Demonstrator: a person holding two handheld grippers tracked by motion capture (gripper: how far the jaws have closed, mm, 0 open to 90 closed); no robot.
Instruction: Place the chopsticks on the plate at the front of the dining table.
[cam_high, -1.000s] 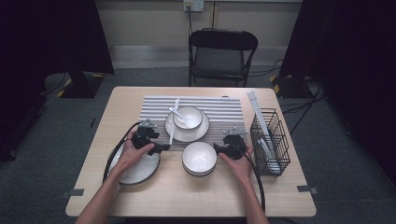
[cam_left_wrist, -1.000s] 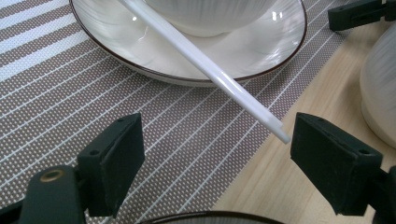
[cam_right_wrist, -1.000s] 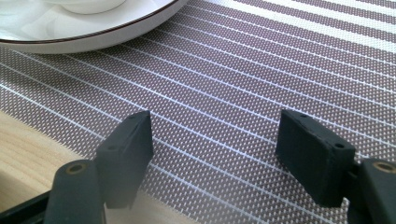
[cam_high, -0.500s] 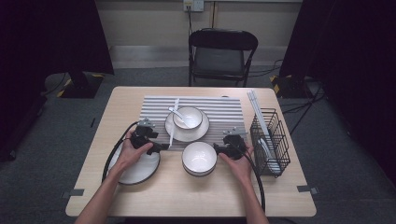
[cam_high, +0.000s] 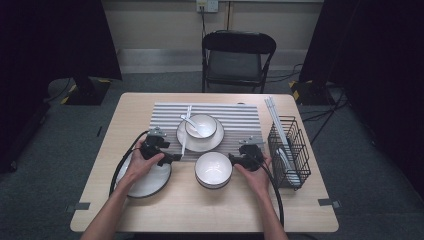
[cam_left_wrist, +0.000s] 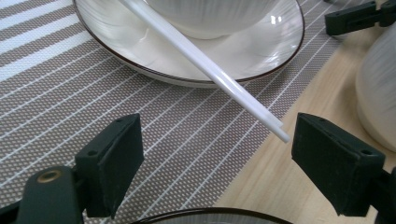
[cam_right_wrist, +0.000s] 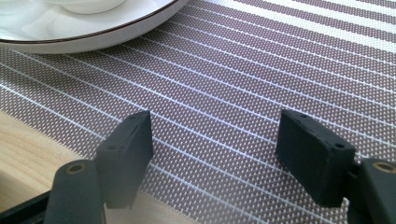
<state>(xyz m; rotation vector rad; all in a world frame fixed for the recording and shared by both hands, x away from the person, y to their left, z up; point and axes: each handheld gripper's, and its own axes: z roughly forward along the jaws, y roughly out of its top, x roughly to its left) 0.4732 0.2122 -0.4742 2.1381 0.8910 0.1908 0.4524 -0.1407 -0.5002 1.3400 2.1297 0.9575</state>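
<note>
A dim room with dark curtains and a folding chair (cam_high: 239, 59) is framing a pale wooden table (cam_high: 100, 200), where a striped placemat (cam_high: 240, 117) is lying across the far half. Nothing is shifting between the earlier high views and this one: both hands are resting where they were a second ago, so the work seems to be pausing just ahead of a pickup rather than advancing. The left gripper (cam_high: 172, 159) is hovering over a plate (cam_high: 145, 182) near the person, its jaws standing wide with nothing pinched; in the left gripper view (cam_left_wrist: 212, 144) the white chopsticks (cam_left_wrist: 205, 70) are sloping off the rim of the far plate (cam_left_wrist: 261, 51), their tips hanging just inside the right-hand jaw without touching it. That suggests the chopsticks are the next thing to be taken. The right gripper (cam_high: 234, 159) is sitting beside the near bowl (cam_high: 213, 169), also spread wide and empty above the placemat (cam_right_wrist: 261, 70). A small bowl with a spoon (cam_high: 192, 122) is occupying the far plate, close against the chopsticks, and could get nudged. A wire rack (cam_high: 290, 150) holding more white pieces is standing at the right edge.
</note>
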